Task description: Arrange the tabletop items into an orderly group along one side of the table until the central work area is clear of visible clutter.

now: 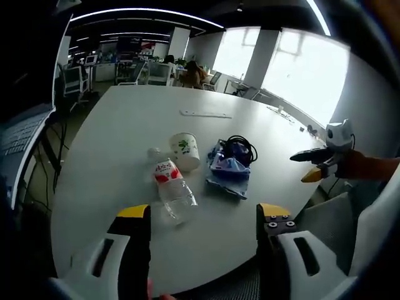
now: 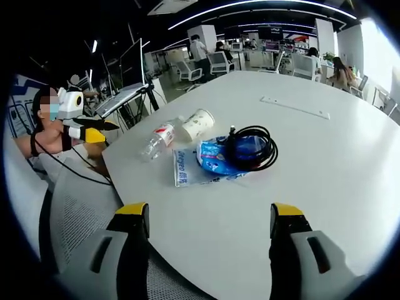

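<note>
My left gripper [image 1: 203, 219] hovers with jaws wide apart and empty, nearest the plastic bottle [image 1: 171, 189], which lies on its side on the white table [image 1: 125, 137] just ahead, long axis pointing toward me. My right gripper [image 2: 209, 219], also spread and empty, faces the blue packet [image 2: 219, 159].

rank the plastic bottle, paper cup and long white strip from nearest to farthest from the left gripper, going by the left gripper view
1. plastic bottle, lying on its side just ahead of the left gripper, towards its left jaw
2. paper cup, tipped over just beyond the bottle
3. long white strip, far across the table
</note>
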`<state>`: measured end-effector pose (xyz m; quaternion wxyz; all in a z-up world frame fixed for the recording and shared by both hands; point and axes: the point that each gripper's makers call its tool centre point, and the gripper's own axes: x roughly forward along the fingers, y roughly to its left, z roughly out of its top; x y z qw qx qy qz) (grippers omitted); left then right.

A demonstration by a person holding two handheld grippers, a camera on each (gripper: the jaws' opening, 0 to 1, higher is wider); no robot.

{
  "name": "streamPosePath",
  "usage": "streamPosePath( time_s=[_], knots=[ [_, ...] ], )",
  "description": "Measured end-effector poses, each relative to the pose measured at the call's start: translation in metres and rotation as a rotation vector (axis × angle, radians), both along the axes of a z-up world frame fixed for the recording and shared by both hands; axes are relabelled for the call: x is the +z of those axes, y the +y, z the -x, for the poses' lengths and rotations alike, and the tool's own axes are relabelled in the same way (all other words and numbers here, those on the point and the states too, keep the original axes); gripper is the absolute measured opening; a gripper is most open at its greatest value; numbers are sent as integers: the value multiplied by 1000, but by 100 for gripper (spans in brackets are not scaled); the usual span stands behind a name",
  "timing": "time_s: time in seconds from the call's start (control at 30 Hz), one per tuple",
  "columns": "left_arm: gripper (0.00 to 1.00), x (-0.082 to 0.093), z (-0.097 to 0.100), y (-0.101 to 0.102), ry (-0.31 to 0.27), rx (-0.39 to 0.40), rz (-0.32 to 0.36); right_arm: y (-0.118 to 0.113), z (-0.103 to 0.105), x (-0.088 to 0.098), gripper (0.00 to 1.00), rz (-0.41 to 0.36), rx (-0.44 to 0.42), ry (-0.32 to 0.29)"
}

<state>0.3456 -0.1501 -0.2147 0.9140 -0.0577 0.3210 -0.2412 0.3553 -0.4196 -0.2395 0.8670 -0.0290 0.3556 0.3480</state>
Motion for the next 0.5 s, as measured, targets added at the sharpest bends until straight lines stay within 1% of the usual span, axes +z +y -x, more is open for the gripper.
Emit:
streamPosePath(
  time_s=[0.23,0.5],
  knots=[
    [69,-1,-2,-1,5,-12,-7,-3,2,0,79,-3,-13,3],
    [69,-2,-10,-3,7,-28,-15,-6,4,-1,79,-5,-26,9]
  ],
)
